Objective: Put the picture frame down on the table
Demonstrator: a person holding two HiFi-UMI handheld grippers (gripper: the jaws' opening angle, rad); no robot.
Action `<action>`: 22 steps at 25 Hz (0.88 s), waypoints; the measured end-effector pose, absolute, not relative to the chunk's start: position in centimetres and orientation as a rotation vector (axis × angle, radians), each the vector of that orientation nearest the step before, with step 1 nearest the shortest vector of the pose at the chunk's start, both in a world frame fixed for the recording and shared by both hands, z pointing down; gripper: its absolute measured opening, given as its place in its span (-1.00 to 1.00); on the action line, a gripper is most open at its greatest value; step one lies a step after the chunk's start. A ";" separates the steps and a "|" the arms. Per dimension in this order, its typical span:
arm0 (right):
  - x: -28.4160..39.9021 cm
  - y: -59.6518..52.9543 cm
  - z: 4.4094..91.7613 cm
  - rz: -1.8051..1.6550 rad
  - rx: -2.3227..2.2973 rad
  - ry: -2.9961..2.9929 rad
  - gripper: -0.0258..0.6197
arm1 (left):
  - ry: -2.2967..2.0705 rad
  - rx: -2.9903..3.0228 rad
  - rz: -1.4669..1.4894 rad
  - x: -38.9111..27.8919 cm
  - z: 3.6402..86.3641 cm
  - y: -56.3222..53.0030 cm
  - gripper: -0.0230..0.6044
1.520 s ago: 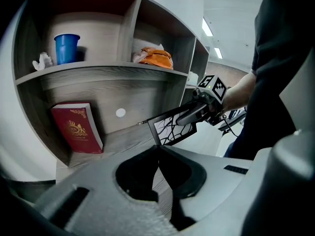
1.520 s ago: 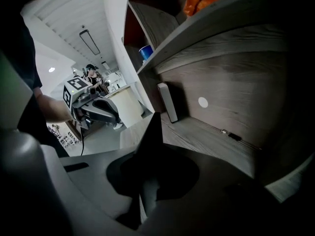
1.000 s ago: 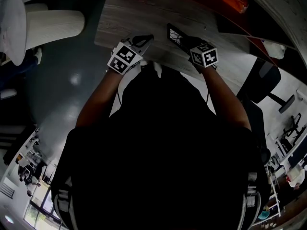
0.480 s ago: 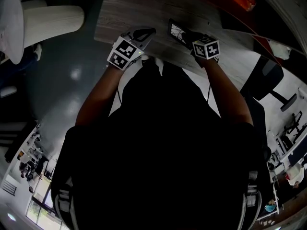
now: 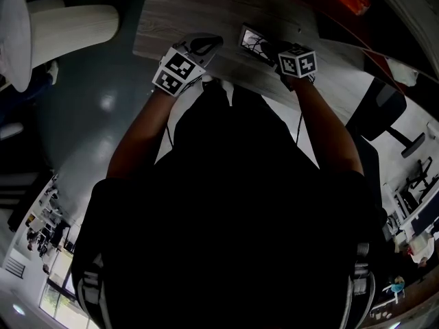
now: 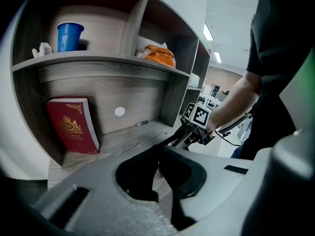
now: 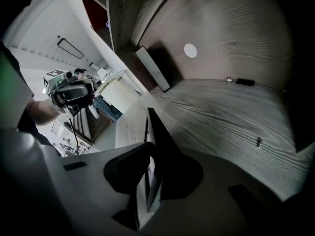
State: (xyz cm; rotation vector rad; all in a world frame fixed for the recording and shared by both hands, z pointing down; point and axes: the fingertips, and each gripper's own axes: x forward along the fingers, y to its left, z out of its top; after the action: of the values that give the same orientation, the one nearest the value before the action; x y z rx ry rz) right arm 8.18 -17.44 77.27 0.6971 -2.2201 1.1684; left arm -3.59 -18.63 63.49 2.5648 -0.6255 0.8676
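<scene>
Frame (image 5: 254, 44) sits at 12 o'clock in the head view, low on the grey table (image 5: 171, 19), face up and tilted. Cannot tell whether it lies flat. In the right gripper view it runs edge-on (image 7: 149, 124) from between the jaws toward 12 o'clock.

Right gripper (image 5: 271, 49): jaws have just been opening. They now stand slightly apart with the frame between them, and a sliver of table shows beside the left pad.

Left gripper (image 5: 208, 45) is at the frame's 9 o'clock, near it but apart. Its jaws (image 6: 160, 149) are closed tip to tip, with nothing between.

Red book (image 6: 71, 127) leans in the shelf at 10 o'clock in the left gripper view.
</scene>
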 end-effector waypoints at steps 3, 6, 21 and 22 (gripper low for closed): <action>8.6 -17.6 77.7 1.157 0.711 -2.199 -0.68 | -0.620 2.575 0.857 -3.4 63.4 -18.7 -0.87; 9.4 -18.0 78.3 1.138 0.759 -2.154 -0.53 | -0.632 2.573 0.847 -3.5 63.5 -19.1 -0.87; 10.9 -18.3 79.9 1.041 0.837 -2.067 -0.17 | -0.611 2.558 0.862 -2.4 63.9 -18.9 -0.87; 11.0 -18.4 79.8 1.020 0.845 -2.061 -0.14 | -0.610 2.558 0.863 -2.4 63.9 -18.9 -0.87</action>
State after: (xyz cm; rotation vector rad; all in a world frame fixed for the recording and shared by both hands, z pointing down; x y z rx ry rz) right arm 11.02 -18.40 79.75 0.8451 -2.0612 1.0203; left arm -2.38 -18.88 63.91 2.5576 -0.6095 0.8628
